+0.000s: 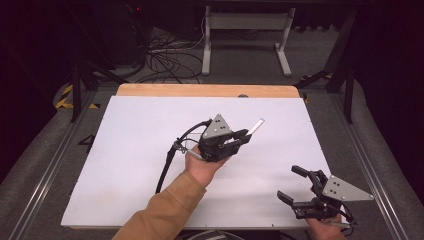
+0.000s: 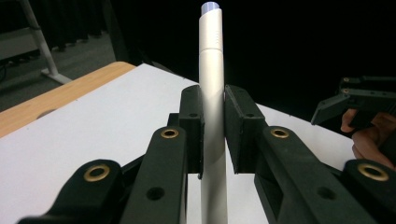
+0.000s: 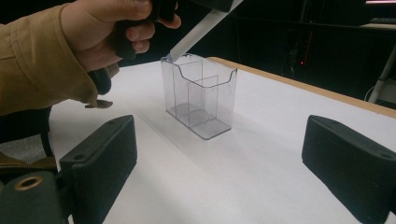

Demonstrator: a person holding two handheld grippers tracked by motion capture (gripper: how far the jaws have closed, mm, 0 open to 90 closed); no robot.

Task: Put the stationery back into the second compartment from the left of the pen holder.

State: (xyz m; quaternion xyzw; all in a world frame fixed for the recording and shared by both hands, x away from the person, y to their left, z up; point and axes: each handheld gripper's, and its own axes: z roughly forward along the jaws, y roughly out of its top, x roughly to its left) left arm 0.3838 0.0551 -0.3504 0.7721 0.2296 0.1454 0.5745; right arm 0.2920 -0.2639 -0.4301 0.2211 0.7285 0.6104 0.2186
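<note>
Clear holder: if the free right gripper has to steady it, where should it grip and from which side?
Probably across the narrow width of the clear holder, on its two broad flat walls near the upper rim, coming in level from the right gripper side. The jaws already stand open toward it. Keep below the top opening, where the left gripper holds the pen tip.

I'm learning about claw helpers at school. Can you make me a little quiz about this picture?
1. True or false: the left claw is shut on the silver pen.
2. Are the right claw's jaws open or shut?
3. What stands on the white table? A) a clear plastic holder B) a red mug C) a book

Key: 1 true; 2 open, with nothing between them; 3 A, and the pen's lower tip hangs just over its rim.
</note>
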